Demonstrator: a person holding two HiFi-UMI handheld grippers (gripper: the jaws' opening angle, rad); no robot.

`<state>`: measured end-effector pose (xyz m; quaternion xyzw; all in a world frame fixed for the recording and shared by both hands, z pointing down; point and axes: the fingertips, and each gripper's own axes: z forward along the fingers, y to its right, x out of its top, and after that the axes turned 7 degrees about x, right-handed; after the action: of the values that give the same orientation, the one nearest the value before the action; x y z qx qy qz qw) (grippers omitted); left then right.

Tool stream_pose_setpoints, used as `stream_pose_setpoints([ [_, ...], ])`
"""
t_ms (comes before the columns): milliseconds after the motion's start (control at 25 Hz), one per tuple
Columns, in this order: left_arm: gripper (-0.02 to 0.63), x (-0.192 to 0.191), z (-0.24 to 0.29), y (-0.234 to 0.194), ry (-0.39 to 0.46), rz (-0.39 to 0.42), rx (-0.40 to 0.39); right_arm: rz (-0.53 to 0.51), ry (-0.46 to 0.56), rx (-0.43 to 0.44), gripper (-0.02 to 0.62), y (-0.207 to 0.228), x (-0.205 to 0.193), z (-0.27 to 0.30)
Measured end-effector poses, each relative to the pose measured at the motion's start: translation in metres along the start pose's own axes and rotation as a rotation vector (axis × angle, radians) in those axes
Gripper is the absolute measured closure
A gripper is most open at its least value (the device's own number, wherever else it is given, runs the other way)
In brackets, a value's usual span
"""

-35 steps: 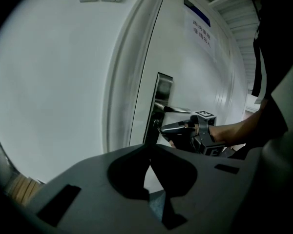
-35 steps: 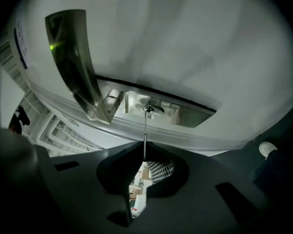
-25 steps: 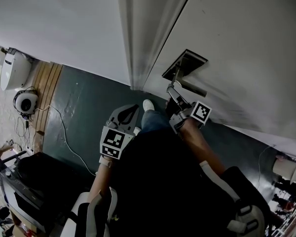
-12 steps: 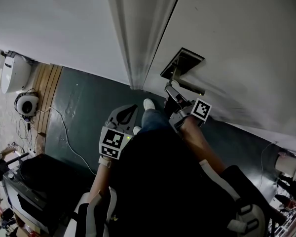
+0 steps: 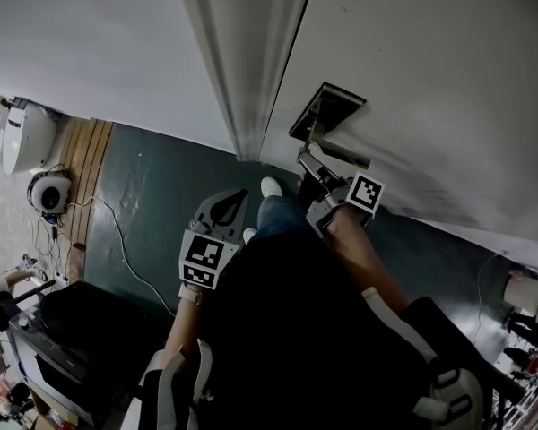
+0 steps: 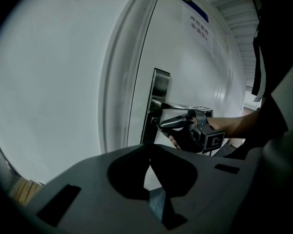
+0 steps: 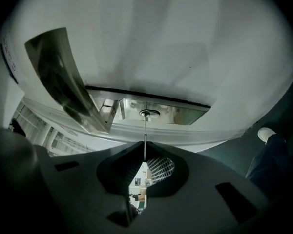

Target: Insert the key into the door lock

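A white door (image 5: 430,61) carries a metal lock plate (image 5: 327,108) with a lever handle (image 5: 342,156). My right gripper (image 5: 307,161) is just under the plate, shut on a thin key (image 7: 145,135). In the right gripper view the key's blade runs straight up from the gripper (image 7: 144,159) and its tip meets the round keyhole (image 7: 149,113) in the plate (image 7: 180,112); the lever (image 7: 63,77) sticks out at the left. My left gripper (image 5: 236,201) hangs lower and to the left, away from the door, shut on nothing. Its view shows the right gripper (image 6: 162,126) at the lock plate (image 6: 159,87).
The door frame (image 5: 242,70) runs beside the lock. On the dark green floor (image 5: 152,204) below are a person's white shoe (image 5: 270,188), a cable (image 5: 117,240), a white appliance (image 5: 25,133) at the left, and black equipment (image 5: 67,330) at the lower left.
My right gripper with the key has crept up a little, closer to the lock plate. The left gripper has stayed where it was.
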<state>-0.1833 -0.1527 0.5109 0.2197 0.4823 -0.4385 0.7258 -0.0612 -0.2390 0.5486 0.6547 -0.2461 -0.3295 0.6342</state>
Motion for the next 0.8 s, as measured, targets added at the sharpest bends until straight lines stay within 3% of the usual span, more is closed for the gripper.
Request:
stream_pose_setpoints([
  [440, 0.597, -0.0025, -0.0021, 0.0028, -0.007, 0.01, 0.005, -0.032, 0.006, -0.027, 0.563, 0.0027, 0.0029, -0.0038],
  [680, 0.597, -0.0038, -0.0058, 0.0041, -0.01, 0.012, 0.005, 0.098, 0.045, 0.023, 0.563, -0.0042, 0.0031, -0.0004],
  [800, 0.597, -0.0033, -0.0055, 0.0047, -0.009, 0.013, 0.003, 0.082, 0.068, 0.023, 0.563, -0.0041, 0.0055, 0.0029],
])
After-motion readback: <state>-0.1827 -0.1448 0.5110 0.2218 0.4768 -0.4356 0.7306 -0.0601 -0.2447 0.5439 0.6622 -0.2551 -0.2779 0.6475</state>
